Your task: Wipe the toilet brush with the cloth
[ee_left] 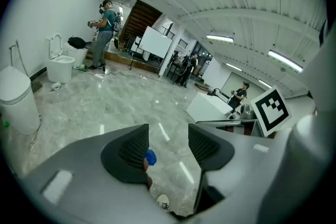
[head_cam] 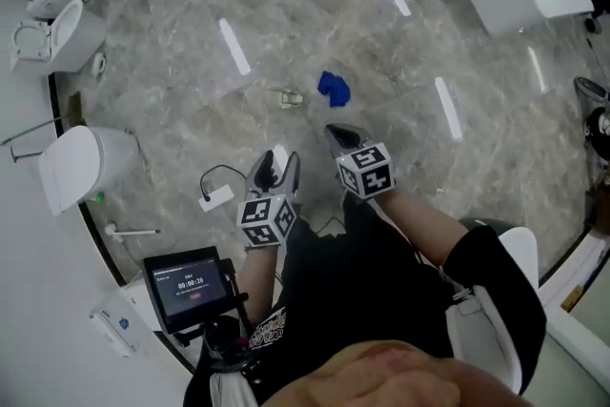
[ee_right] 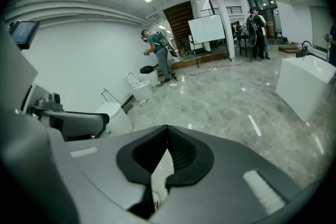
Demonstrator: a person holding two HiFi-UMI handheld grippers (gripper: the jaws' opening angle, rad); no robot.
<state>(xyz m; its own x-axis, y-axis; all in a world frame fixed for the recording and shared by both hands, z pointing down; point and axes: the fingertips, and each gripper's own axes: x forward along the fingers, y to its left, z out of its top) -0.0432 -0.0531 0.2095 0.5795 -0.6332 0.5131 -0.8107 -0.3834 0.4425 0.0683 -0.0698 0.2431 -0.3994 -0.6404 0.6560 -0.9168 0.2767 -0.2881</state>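
Head view: left hand-held gripper (head_cam: 275, 162) jaws apart, empty; right hand-held gripper (head_cam: 339, 134) jaws together, empty; blue cloth (head_cam: 334, 89) lies on floor (head_cam: 286, 14) beyond both.

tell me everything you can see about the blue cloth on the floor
The blue cloth looks like soft fabric, crumpled into a small uneven heap. It lies on the grey marbled floor, out ahead of the person, touching nothing else. A small pale object lies just to its left, apart from it.
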